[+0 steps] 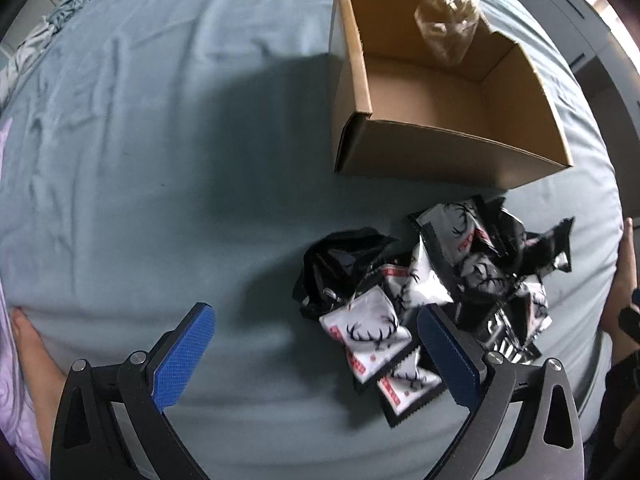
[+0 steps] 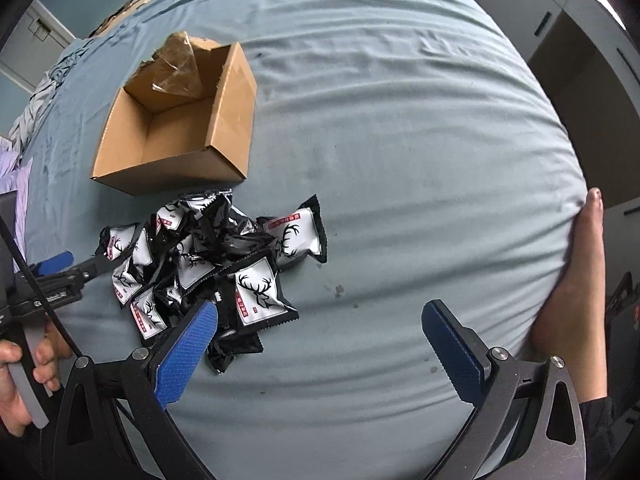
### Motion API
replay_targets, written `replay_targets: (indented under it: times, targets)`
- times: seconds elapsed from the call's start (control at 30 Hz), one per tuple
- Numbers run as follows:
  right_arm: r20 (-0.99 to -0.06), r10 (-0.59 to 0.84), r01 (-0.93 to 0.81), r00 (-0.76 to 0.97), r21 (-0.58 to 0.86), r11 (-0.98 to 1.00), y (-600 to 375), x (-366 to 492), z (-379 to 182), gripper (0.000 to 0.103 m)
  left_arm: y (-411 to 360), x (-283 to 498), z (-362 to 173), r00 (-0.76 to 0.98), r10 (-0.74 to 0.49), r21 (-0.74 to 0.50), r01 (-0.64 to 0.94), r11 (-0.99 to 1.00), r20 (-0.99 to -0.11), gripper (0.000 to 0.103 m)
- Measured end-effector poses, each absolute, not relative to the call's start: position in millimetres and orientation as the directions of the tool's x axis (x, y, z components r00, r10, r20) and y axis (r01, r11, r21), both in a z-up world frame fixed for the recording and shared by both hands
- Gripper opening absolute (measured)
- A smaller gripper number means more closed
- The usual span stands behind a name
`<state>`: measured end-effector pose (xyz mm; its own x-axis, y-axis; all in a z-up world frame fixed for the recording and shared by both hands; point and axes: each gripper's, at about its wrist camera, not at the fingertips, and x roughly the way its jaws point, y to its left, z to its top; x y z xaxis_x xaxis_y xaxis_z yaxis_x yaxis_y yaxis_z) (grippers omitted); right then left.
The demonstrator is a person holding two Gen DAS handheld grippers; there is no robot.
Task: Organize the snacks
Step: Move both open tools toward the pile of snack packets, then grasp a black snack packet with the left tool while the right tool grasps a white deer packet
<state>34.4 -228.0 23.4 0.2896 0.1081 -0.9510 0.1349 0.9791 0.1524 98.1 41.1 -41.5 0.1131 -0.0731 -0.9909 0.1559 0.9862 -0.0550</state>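
— So where are the snacks?

— Heaped on the bed [image 2: 400, 160], a pile of black-and-white packets [image 2: 208, 260] with antler prints, lying just in front of the open cardboard box [image 2: 172, 148]. The lower packets are buried under the upper ones, so I can't count them, and the red label print is too small to read.

— Anything in the box?

— Only a crumpled clear plastic film [image 1: 446, 20] at its far wall; the torn rim behind it is blurred. The floor of the box shows bare cardboard.

— And the fingers?

— Left gripper [image 1: 316, 356] is spread wide, grasping nothing; its right-side pad overlaps the near edge of the pile and hides a few packets. Right gripper [image 2: 320, 356] is likewise released and empty, its left-side pad in front of the pile's near corner, the other over bare sheet.

— Anything cut off?

— A bare foot [image 2: 572, 300] rests against the bed edge at right, cropped by the frame. In the right wrist view, the left gripper's tips vanish among the packets.
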Motion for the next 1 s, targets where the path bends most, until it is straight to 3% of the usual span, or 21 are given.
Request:
replay_targets:
  times: [0.27, 0.33, 0.37, 0.4, 0.43, 0.47, 0.6, 1.0]
  targets:
    - [-0.955, 0.107, 0.101, 0.275, 0.140, 0.985, -216.9, 41.7, 15.2, 0.103, 34.4, 122.9, -75.2, 0.083, -0.028, -0.017, 0.126, 0.992, -0.996, 0.103]
    - [-0.955, 0.106, 0.097, 0.278, 0.138, 0.986, -215.3, 42.6, 15.8, 0.103, 30.8, 125.4, -86.3, 0.065, 0.007, 0.016, 0.145, 0.989, -0.998, 0.099]
    - [-0.953, 0.104, 0.096, 0.283, 0.136, 0.986, -215.0, 43.0, 16.7, 0.103, 30.1, 125.7, -88.0, 0.061, -0.008, 0.001, 0.147, 0.989, -0.998, 0.087]
    - [-0.953, 0.101, 0.094, 0.287, 0.133, 0.987, -214.9, 43.4, 17.5, 0.103, 29.2, 125.5, -89.3, 0.060, -0.036, -0.027, 0.145, 0.989, -0.998, 0.059]
    - [-0.952, 0.100, 0.092, 0.289, 0.132, 0.987, -214.8, 43.6, 18.1, 0.103, 27.5, 125.5, -88.4, 0.056, -0.050, -0.041, 0.148, 0.988, -0.997, 0.039]
    - [-0.950, 0.099, 0.088, 0.295, 0.131, 0.987, -214.6, 43.6, 18.7, 0.103, 24.8, 124.6, -87.6, 0.054, -0.031, -0.022, 0.167, 0.986, -0.998, 0.033]
    - [-0.944, 0.076, 0.088, 0.321, 0.110, 0.990, -217.0, 45.0, 19.4, 0.103, 27.8, 112.2, -77.7, 0.072, -0.004, 0.010, 0.189, 0.982, -0.997, 0.031]
    - [-0.959, 0.039, 0.036, 0.282, 0.051, 0.998, -212.9, 78.7, -22.2, 0.103, 56.9, 80.3, 6.5, 0.206, -0.179, -0.134, 0.215, 0.967, -0.962, 0.031]
